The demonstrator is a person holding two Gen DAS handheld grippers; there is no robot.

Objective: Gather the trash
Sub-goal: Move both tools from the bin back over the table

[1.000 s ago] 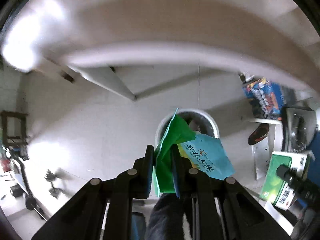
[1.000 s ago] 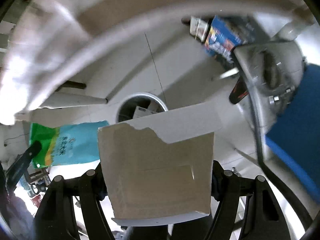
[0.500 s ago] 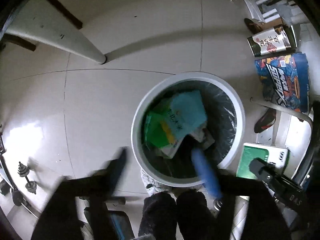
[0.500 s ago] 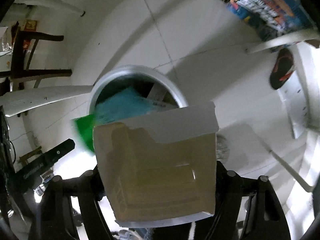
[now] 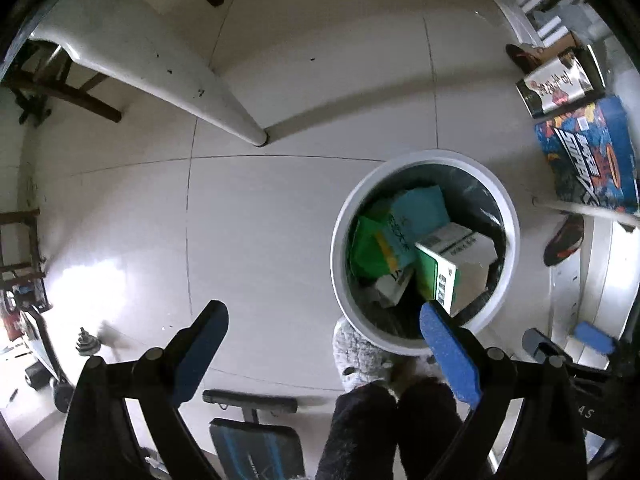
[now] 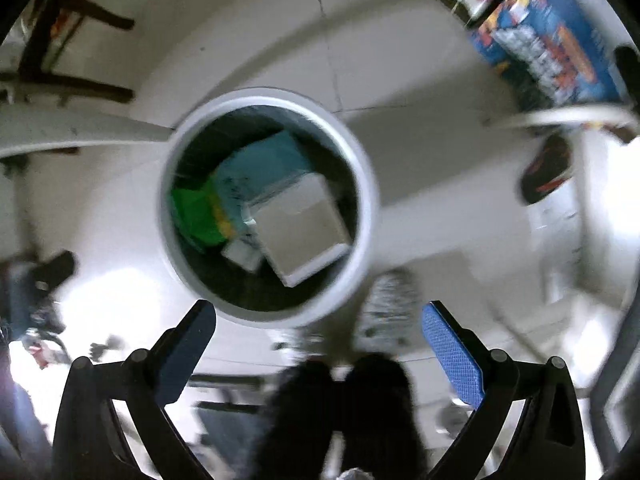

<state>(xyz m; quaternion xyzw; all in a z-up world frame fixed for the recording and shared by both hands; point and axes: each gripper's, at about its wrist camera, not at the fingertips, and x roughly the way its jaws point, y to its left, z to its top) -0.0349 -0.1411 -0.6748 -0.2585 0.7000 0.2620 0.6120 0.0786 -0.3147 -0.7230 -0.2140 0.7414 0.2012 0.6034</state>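
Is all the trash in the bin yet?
Done: the green-and-teal plastic bag and the green-edged cardboard box lie inside the round white bin. In hand: nothing; the left gripper and right gripper are open. Left: no loose trash shows.

Each hand-held gripper, left (image 5: 324, 336) and right (image 6: 318, 330), has black angular linkage arms with round pivot screws and blue textured pads (image 6: 452, 356). Dark fuzzy trouser legs (image 5: 396, 428) end in grey fluffy slippers (image 5: 358, 354).

right view motion-blurred, blue box (image 6: 548, 36) print unreadable, bin (image 6: 362, 184) bottom hidden
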